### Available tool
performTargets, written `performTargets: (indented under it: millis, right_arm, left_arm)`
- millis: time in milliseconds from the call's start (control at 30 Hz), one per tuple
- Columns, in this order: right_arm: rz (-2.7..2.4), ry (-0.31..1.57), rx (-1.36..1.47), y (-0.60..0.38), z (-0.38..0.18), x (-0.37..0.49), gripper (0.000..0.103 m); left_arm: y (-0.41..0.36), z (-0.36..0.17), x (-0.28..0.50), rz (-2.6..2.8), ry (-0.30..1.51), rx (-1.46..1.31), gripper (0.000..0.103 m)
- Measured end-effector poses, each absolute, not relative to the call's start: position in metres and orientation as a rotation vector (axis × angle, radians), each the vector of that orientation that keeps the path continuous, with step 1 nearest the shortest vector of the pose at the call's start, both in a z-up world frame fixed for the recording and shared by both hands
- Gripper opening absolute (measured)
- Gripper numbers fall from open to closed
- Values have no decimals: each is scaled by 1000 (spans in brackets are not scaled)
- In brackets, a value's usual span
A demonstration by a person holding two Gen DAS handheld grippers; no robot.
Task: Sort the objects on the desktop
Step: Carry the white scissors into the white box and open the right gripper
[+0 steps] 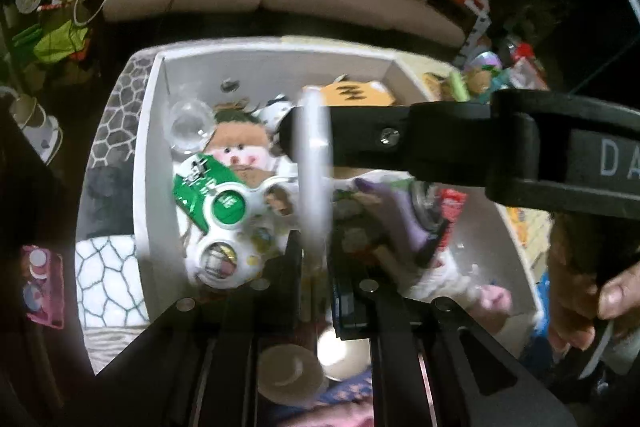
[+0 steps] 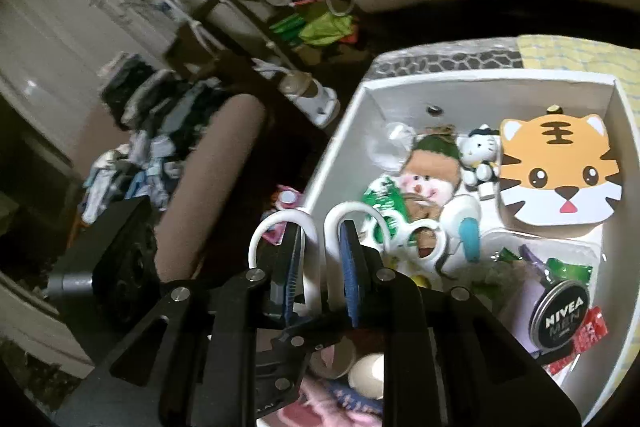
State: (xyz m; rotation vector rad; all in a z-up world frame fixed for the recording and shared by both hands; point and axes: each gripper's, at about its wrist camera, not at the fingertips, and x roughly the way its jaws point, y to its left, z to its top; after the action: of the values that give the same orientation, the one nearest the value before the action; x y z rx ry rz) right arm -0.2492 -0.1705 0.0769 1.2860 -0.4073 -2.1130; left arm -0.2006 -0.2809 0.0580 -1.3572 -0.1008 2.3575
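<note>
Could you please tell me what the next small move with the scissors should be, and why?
Probably lower the white-handled scissors a little further into the white box before opening either tool. The right tool and, as far as the blur allows, the left tool are both shut on them above the box, which is already crowded with toys, so a short drop seems safer.

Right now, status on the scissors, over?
Left gripper shut on white scissors. Right gripper shut on their handles. Scissors over white box, not released. Box crowded: tiger toy, Nivea tin.
</note>
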Motion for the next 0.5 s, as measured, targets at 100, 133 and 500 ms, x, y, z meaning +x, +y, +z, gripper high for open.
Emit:
performTargets:
  millis: [100, 133, 500]
  right_arm:
    - [-2152, -392, 1334, -176, 62, -262, 15]
    - [-2160, -388, 1357, -178, 55, -267, 15]
    - [-2169, -409, 1405, -157, 39, -278, 17]
  left_arm:
    - [-286, 43, -215, 2369, -72, -1421, 13]
    - [-288, 40, -218, 2379, -65, -1441, 15]
    - [-308, 51, -199, 2443, -63, -1408, 39]
